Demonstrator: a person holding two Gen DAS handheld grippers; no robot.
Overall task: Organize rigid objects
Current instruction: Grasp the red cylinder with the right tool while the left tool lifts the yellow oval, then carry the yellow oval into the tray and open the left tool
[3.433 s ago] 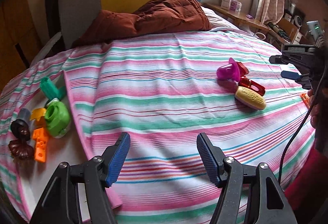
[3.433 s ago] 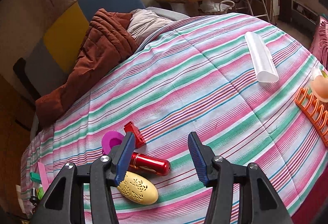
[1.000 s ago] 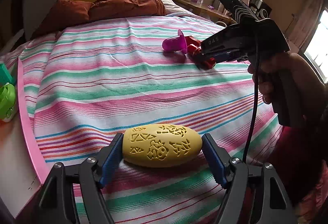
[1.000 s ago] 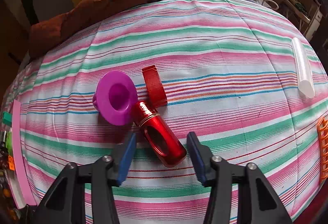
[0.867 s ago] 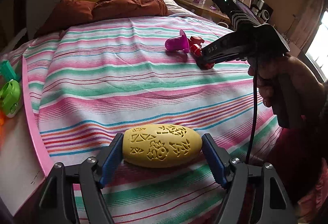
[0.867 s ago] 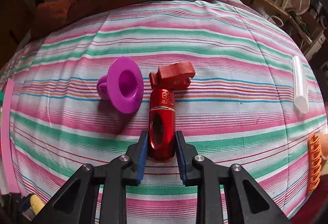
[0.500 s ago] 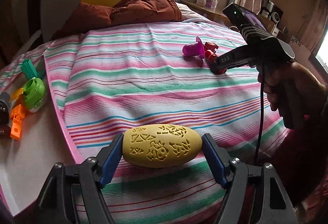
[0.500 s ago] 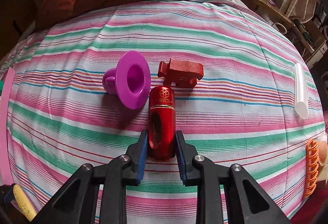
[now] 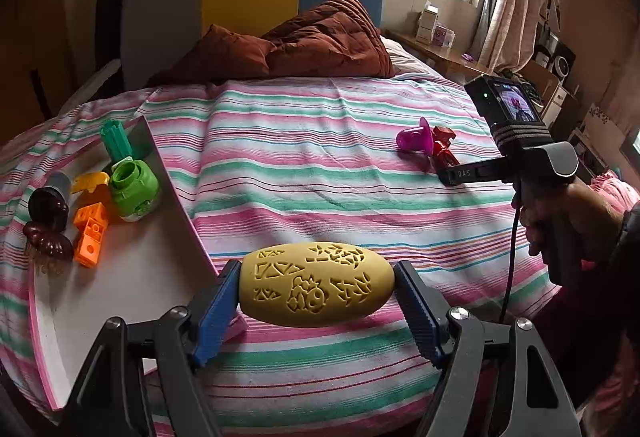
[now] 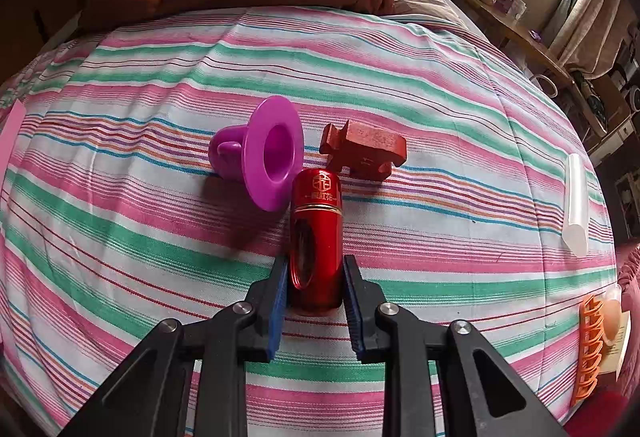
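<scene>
My left gripper (image 9: 316, 301) is shut on a yellow egg-shaped piece (image 9: 316, 284) with cut-out patterns, held above the striped bedspread beside a white tray (image 9: 136, 277). My right gripper (image 10: 314, 279) is shut on a red metal cylinder (image 10: 316, 233) that lies on the bed. A purple funnel-shaped cup (image 10: 268, 153) touches the cylinder's far end on the left, and a red block (image 10: 364, 151) sits just beyond it. In the left wrist view the right gripper (image 9: 448, 173) reaches down to the purple cup (image 9: 414, 137) and red cylinder (image 9: 442, 153), with a hand on its handle.
The tray holds a green toy (image 9: 130, 189), orange blocks (image 9: 91, 233), a yellow piece (image 9: 90, 179) and dark brown pieces (image 9: 46, 229). A clear tube (image 10: 576, 205) and an orange rack (image 10: 592, 349) lie at the bed's right edge. A brown quilt (image 9: 304, 41) is heaped at the headboard.
The right gripper closed on the red cylinder, which turned to point straight away. The left gripper carried the yellow piece up and leftward, bringing the tray and its toys into view.
</scene>
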